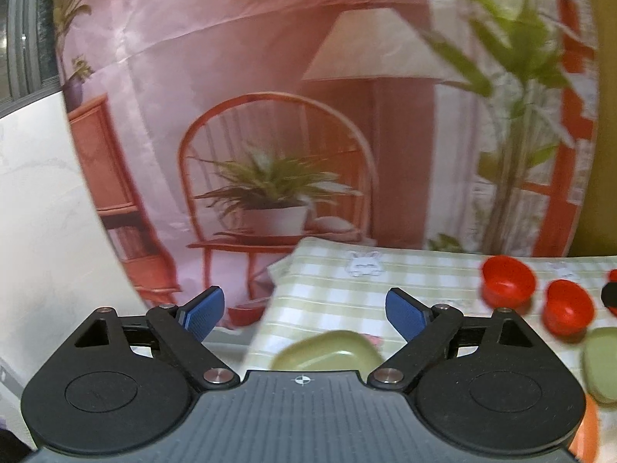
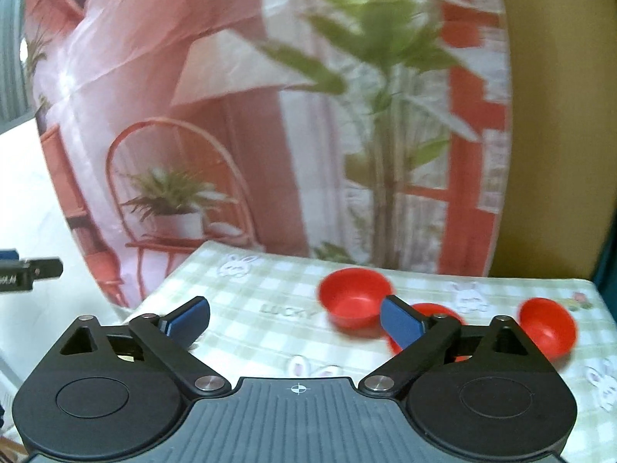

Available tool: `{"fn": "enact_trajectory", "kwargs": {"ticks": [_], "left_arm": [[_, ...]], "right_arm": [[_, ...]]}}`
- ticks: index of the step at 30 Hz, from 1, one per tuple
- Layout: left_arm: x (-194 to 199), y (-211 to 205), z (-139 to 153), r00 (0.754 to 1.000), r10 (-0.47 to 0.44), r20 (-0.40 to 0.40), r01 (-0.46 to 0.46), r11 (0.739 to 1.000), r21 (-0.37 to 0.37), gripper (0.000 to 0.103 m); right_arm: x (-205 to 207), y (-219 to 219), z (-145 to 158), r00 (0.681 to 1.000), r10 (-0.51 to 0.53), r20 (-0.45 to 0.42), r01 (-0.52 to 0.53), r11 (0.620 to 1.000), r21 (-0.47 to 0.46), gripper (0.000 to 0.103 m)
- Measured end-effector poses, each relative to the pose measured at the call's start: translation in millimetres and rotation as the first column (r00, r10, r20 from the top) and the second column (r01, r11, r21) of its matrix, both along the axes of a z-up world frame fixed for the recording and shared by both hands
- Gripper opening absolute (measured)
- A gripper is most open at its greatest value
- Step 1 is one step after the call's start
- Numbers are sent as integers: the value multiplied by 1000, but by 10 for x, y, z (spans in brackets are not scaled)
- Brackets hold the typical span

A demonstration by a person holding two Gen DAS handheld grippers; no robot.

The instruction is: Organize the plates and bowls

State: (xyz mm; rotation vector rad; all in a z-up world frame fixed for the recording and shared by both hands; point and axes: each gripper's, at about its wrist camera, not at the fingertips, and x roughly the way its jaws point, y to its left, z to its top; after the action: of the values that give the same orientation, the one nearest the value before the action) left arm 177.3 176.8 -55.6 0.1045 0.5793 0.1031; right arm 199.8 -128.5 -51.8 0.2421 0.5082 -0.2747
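Both claws hover released and empty above the checked bench (image 2: 246,332). Right claw (image 2: 295,318) is nearer the red bowls: one bowl (image 2: 353,297) lies just ahead, right of centre, two more farther right. Left claw (image 1: 304,312) has a green plate (image 1: 327,351) directly beneath its open jaws, slightly ahead.

Three red bowls (image 2: 356,297) (image 2: 432,318) (image 2: 547,326), two pale green plates (image 1: 327,351) (image 1: 601,362) and two grippers (image 1: 306,312) (image 2: 297,320) over one checked tablecloth (image 2: 250,332)
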Motion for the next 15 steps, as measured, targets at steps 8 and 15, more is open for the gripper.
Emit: {"fn": "enact_trajectory", "kwargs": {"ticks": [8, 15], "left_arm": [[342, 444, -340, 995, 89, -46, -90, 996, -13, 93], [566, 672, -918, 985, 100, -139, -109, 993, -55, 90]], "right_arm": [[762, 389, -293, 992, 114, -45, -115, 993, -18, 89], [1372, 619, -671, 971, 220, -91, -219, 975, 21, 77]]}}
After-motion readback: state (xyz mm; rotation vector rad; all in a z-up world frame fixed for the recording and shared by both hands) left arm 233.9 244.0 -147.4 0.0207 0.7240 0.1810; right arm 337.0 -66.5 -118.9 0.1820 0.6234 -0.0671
